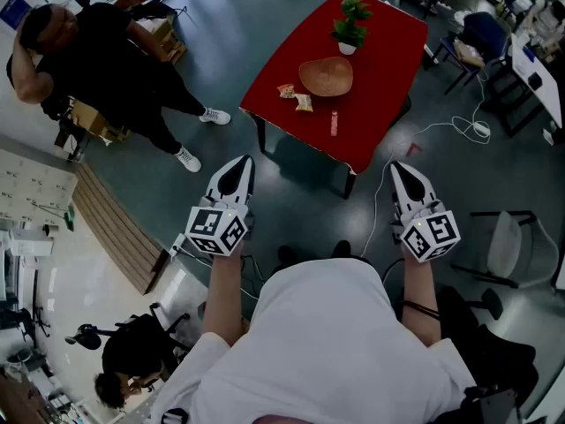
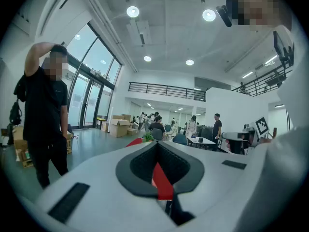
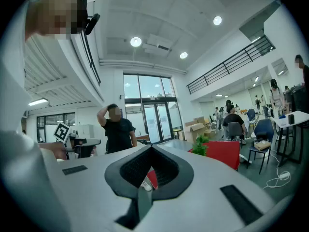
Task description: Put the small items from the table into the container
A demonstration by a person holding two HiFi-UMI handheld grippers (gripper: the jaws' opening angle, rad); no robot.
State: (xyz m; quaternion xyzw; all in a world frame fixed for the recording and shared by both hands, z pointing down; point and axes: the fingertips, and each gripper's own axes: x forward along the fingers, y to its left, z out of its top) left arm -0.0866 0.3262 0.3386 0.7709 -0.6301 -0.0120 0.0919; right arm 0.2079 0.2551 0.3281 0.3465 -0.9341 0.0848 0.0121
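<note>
Head view: snack packets (image 1: pixel 297 97) on table (image 1: pixel 388 51) beside wooden bowl (image 1: pixel 326 76).

This is a large open-plan office or lab hall rather than a home. A bare, glossy grey floor (image 1: pixel 256 25) spreads wide, with a loose white cable (image 1: pixel 459 124) trailing across it at 2 o'clock and a red table (image 1: pixel 388 51) standing alone at 12 o'clock. Blue office chairs (image 1: pixel 484 32) and white desks (image 1: pixel 547 95) crowd the 1 o'clock corner. The gripper views show a high white ceiling with round recessed lights (image 2: pixel 133 11), a tall glass front (image 2: pixel 91 88), a railed mezzanine (image 2: pixel 166 90), stacked cardboard boxes (image 2: pixel 118 126), and people (image 2: pixel 157 122) seated around worktables (image 2: pixel 203 140) far back.
</note>
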